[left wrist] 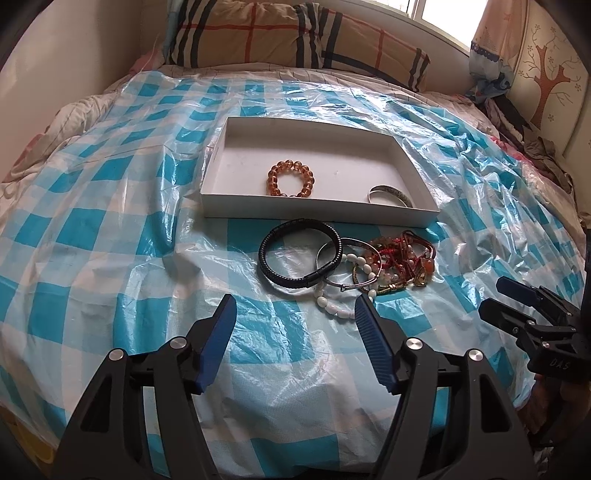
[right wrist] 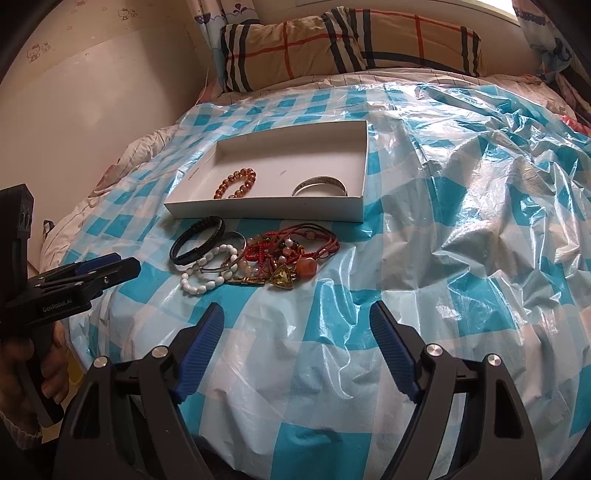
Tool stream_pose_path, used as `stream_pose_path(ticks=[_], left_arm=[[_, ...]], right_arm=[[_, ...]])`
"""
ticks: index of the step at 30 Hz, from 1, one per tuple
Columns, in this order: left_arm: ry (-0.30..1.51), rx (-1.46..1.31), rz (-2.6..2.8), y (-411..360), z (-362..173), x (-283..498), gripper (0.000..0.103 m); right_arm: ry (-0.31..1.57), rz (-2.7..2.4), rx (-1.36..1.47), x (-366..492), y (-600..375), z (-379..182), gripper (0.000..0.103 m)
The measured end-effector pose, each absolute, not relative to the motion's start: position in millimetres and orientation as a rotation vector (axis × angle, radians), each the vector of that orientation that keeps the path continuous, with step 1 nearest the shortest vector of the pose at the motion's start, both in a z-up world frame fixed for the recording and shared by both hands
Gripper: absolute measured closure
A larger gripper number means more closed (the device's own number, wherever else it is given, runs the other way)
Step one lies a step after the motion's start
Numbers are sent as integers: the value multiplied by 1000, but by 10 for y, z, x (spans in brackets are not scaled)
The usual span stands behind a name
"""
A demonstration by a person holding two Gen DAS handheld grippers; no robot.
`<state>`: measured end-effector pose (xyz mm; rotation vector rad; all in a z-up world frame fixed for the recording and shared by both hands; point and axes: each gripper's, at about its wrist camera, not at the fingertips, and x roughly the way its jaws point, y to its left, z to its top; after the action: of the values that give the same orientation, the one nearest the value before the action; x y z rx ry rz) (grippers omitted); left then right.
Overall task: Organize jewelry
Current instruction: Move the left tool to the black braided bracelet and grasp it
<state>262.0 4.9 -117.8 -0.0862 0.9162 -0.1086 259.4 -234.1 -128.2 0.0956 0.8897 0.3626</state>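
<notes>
A shallow white box [left wrist: 317, 212] [right wrist: 266, 210] lies on the bed. Inside it are an amber bead bracelet [left wrist: 308, 173] [right wrist: 251, 173] and a wide silver bangle [left wrist: 391, 192] [right wrist: 332, 182]. In front of the box sits a loose pile: a black braided bracelet [left wrist: 266, 254] [right wrist: 207, 240], a thin silver bangle [left wrist: 354, 242], a white bead bracelet [left wrist: 332, 306] [right wrist: 199, 286] and tangled red cord pieces [left wrist: 402, 258] [right wrist: 295, 243]. My left gripper [left wrist: 295, 301] [right wrist: 129, 264] hovers open just short of the pile, nothing between its fingers. My right gripper [right wrist: 295, 308] [left wrist: 491, 295] is open and empty too, to the pile's right.
A blue-and-white checked plastic sheet [left wrist: 110, 229] [right wrist: 461, 221] covers the bed, crinkled high on the right. A plaid pillow [left wrist: 295, 33] [right wrist: 351, 40] lies at the head. A wall [right wrist: 92, 110] runs along the left, crumpled clothes [left wrist: 546, 155] at the far right. A hand [right wrist: 48, 369] holds the left gripper.
</notes>
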Motion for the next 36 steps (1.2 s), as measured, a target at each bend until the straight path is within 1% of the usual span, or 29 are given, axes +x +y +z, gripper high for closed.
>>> stream_pose_path(ticks=[11, 28, 36], left_arm=[[898, -93, -96, 109, -1085, 2572, 39], [928, -81, -27, 445, -1278, 2769, 39], [909, -45, -56, 320, -1270, 2974, 39]], right_arm=[[865, 346, 94, 2478, -2418, -1164, 23], [875, 345, 71, 2522, -2368, -1253, 23], [872, 347, 54, 2571, -2332, -1277, 23]])
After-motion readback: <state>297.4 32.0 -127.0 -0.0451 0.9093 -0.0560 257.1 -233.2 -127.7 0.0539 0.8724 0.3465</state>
